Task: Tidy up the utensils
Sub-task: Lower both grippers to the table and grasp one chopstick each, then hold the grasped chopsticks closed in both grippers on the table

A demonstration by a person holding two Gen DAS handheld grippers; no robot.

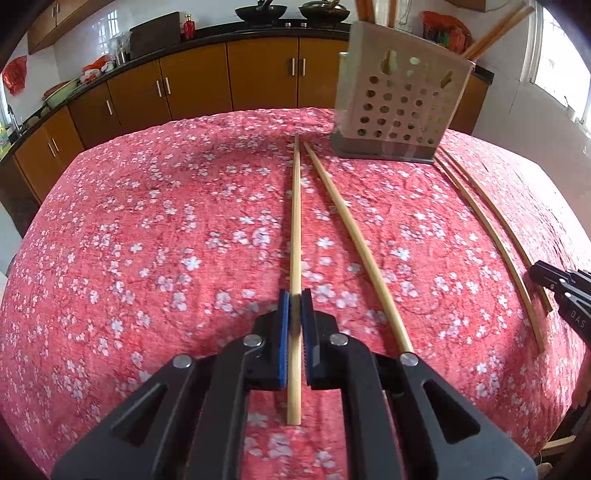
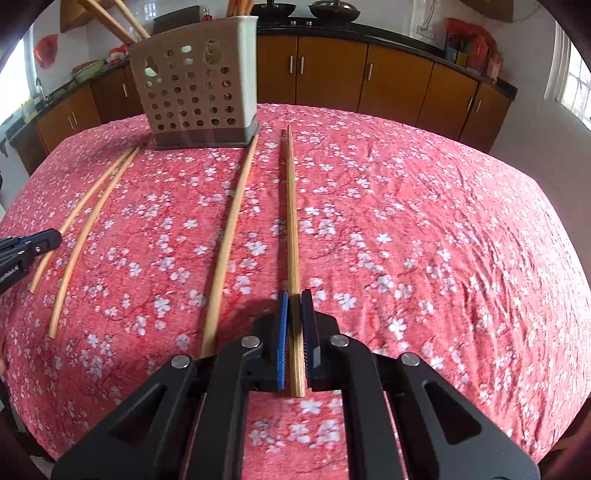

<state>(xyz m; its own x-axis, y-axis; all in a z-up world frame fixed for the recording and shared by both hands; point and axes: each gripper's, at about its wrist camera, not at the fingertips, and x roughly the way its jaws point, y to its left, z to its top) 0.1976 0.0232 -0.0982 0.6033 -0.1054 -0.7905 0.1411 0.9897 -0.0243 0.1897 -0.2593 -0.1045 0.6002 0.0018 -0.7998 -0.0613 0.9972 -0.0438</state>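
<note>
Four bamboo chopsticks lie lengthwise on the red floral tablecloth (image 1: 147,240). My left gripper (image 1: 295,295) is shut on the leftmost chopstick (image 1: 295,221) near its thick end. A second chopstick (image 1: 351,236) lies just to its right. My right gripper (image 2: 294,295) is shut on the rightmost chopstick (image 2: 291,221); another chopstick (image 2: 231,236) lies to its left. A beige perforated utensil holder (image 1: 399,107) stands at the far side with several chopsticks in it; it also shows in the right wrist view (image 2: 199,88). Each gripper appears at the edge of the other's view.
Brown kitchen cabinets (image 1: 258,74) with a black counter run behind the table. Two woks (image 1: 291,13) sit on the stove. The table edge curves close on the left and right.
</note>
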